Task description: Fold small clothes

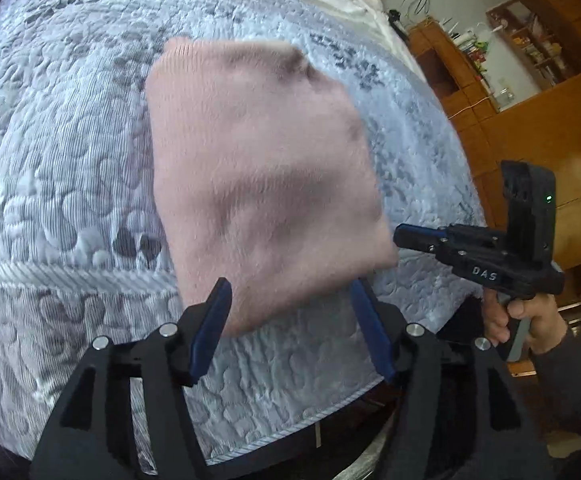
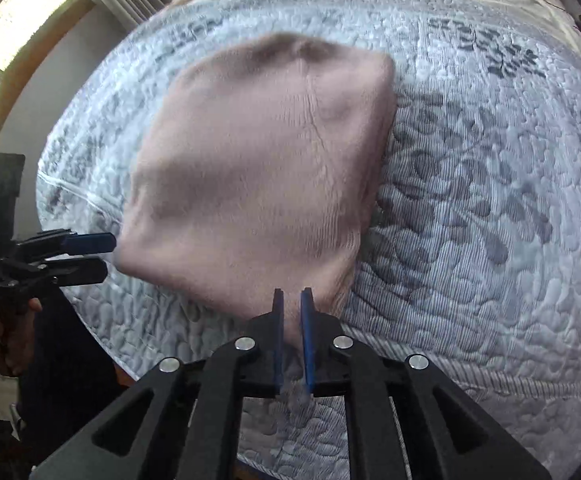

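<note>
Right wrist view: my right tool pinches the pink sweater's near edge; my left tool is spread; the sweater stretches away over the bed.

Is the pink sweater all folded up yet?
Nearly. The pink sweater already lies as a squarish bundle on the quilt. The right gripper is shut on its near edge; the left gripper is open beside it. Left: letting go, maybe smoothing.
</note>
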Tool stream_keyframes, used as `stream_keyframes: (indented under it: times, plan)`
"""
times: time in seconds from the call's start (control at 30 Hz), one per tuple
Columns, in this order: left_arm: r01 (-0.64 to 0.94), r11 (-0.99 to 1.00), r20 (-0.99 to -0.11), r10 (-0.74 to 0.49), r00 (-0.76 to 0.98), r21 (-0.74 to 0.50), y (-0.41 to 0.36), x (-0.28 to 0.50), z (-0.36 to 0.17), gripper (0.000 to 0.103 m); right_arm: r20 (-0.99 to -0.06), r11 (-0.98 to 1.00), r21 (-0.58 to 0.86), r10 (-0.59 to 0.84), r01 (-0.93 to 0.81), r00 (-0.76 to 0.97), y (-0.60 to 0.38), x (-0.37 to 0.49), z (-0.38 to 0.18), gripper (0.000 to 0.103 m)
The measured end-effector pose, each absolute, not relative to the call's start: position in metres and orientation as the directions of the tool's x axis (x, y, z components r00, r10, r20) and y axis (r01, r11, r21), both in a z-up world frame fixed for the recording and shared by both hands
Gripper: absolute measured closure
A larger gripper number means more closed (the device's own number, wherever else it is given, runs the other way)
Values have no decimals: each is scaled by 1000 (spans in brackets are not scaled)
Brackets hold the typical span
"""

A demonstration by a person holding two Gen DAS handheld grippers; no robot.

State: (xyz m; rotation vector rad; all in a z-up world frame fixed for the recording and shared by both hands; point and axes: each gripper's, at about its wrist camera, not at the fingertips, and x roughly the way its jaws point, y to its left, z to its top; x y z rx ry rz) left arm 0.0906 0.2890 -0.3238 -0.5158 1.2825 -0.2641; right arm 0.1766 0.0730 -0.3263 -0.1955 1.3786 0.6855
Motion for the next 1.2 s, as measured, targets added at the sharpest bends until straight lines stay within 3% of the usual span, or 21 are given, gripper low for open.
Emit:
stream_keyframes:
  times: [0.1,0.17,0.23,0.3,0.37,0.4,0.43,0.67,0.73,0.97,1.2]
  plan:
    - [-135,870,-865,-431,257,-473,285,89,-342,44,-953,824,242,301,-513,33,73,177,-345,96]
    - [-141,866,-858,-428,285,-479,285,84,-327,41,-941,822,260,333,-506,58,73,173,-327,90]
    - [-134,874,-857,-411,311,-467,285,74,-305,37,-928,820,258,357,-510,104,68,165,-300,73]
    - [-135,906,-877,-338,341,-401,285,60,-277,21,-924,833,225,348,-506,162,62,153,-273,38]
    - [-148,934,-890,-250,381,-326,284,40,-246,4,-922,841,162,315,-516,224,58,133,-246,21]
    - [-168,945,-899,-199,389,-282,284,29,-232,4,-926,850,118,280,-513,253,57,122,-233,11]
    - [-198,950,-907,-149,393,-242,284,18,-218,4,-934,863,67,231,-500,274,56,112,-223,7]
    - [-269,958,-899,32,436,-96,265,-43,-138,4,-895,905,-70,129,-419,428,51,47,-134,4]
    - [-250,964,-887,37,461,-89,259,-57,-118,4,-906,900,-98,97,-425,413,57,40,-116,4]
    - [-231,972,-838,88,539,-47,242,-87,-53,4,-841,899,-68,182,-432,509,62,3,-51,4]
    - [-229,973,-838,106,535,-23,239,-96,-40,4,-819,900,-70,195,-431,540,63,-15,-27,4]
